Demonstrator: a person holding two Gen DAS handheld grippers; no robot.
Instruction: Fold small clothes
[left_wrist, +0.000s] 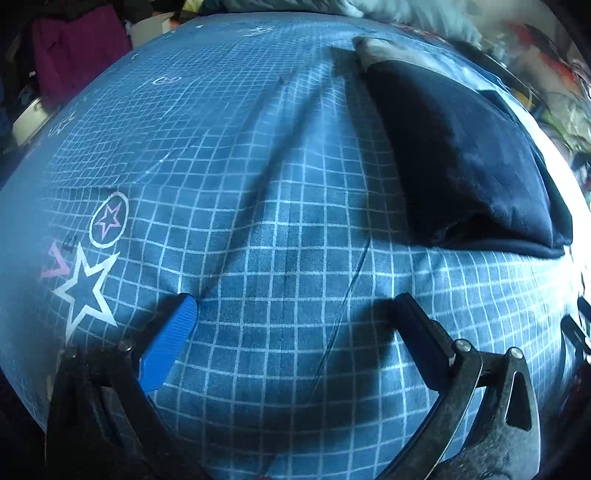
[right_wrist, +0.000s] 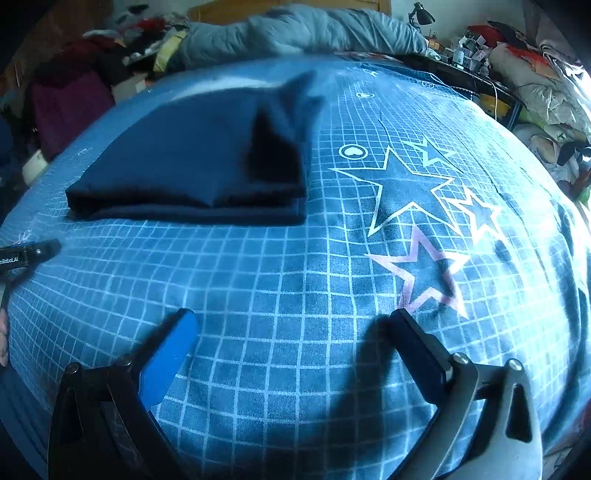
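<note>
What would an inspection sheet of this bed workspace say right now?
Surface: blue grid-printed bedspread with stars, wrinkled.
Job's things: dark navy folded garment lying flat on it, held by neither gripper.
Clutter: nothing seen on the bedspread.
Grippers: left hand-held gripper and right hand-held gripper both open, empty.
Cables: thin dark thread or cord across the spread.
Surroundings: rumpled grey duvet, piled clothes, cluttered shelf.

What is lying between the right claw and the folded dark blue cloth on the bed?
Nothing visible stands in the way. Between the open right claw and the folded dark blue cloth lies only the bare grid-patterned bedsheet. The left claw shows at the left edge of that view, off to the side.
</note>
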